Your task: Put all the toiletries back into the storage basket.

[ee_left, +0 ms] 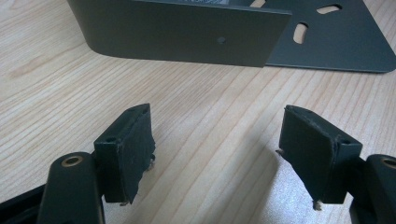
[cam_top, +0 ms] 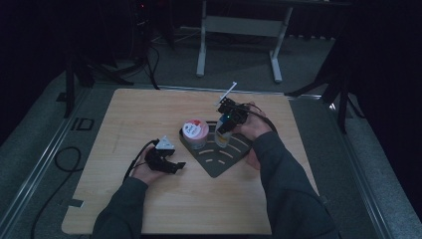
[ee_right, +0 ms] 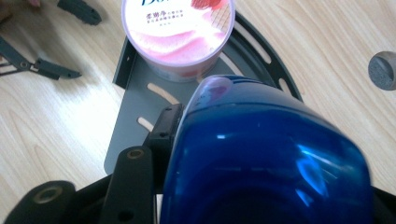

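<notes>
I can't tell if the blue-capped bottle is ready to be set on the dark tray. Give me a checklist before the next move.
1. Right gripper shut on blue-capped bottle: ok.
2. Bottle above the dark tray: ok.
3. Pink tub standing on tray, beside the bottle: ok.
4. Gap between bottle and tub enough: cannot tell.
5. Left gripper open, nothing between the jaws, off the tray: ok.

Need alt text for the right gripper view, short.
A blue bottle cap fills the foreground, gripped between the right gripper's black jaws. Beyond it, a pink-and-white tub stands on a dark slotted rack on the wooden table.
</notes>
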{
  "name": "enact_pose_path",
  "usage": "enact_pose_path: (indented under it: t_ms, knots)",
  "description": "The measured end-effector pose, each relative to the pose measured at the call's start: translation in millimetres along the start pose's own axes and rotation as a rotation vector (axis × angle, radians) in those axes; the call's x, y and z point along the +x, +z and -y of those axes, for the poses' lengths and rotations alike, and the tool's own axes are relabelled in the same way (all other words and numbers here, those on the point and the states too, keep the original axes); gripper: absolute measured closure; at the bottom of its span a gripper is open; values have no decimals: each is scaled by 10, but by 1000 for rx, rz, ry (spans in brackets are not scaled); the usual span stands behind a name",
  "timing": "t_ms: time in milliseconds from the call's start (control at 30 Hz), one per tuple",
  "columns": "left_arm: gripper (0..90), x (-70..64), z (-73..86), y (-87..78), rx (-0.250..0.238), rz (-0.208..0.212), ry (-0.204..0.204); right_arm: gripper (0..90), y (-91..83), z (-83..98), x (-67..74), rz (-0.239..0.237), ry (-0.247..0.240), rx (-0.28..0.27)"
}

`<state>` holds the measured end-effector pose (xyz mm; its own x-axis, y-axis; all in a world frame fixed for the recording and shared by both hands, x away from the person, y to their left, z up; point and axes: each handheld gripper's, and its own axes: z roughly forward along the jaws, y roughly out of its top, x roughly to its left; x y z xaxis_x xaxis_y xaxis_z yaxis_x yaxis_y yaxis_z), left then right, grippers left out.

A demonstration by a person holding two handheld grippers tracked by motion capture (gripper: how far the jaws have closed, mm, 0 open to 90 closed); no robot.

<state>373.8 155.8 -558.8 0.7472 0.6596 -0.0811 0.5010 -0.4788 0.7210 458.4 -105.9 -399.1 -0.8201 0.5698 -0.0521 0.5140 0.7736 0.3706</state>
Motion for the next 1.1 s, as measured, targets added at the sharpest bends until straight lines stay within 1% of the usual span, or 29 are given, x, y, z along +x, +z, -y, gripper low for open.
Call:
enact_pose_path:
  t_ms: [67, 133, 433, 500, 600, 700, 767, 867, 1100]
  knots:
    - [257, -5, 0, 1, 1, -4, 2, 547, 12, -26, -17, -2, 8, -6]
    - [256, -7, 0, 2, 1, -5, 3, 547, 55, -48, -35, -2, 20, 1]
    - [256, -7, 1, 2, 1, -5, 3, 548, 172, -101, -92, -7, 52, 2]
    - [256, -7, 1, 1, 1, -5, 4, 547, 209, -117, -107, 0, 51, 14]
    - [257, -9, 2, 0, 1, -4, 4, 548, 231, -126, -116, 6, 57, 15]
    - [257, -10, 2, -1, 3, -4, 6, 548, 258, -137, -142, 0, 66, 17]
    - [257, -10, 1, -2, 3, -3, 5, 547, 285, -149, -164, 9, 69, 20]
    - [256, -10, 2, -2, 3, -2, 5, 548, 308, -177, -168, 17, 69, 29]
    - [257, -9, 9, -9, 3, -2, 5, 548, 324, -264, -167, 25, 69, 24]
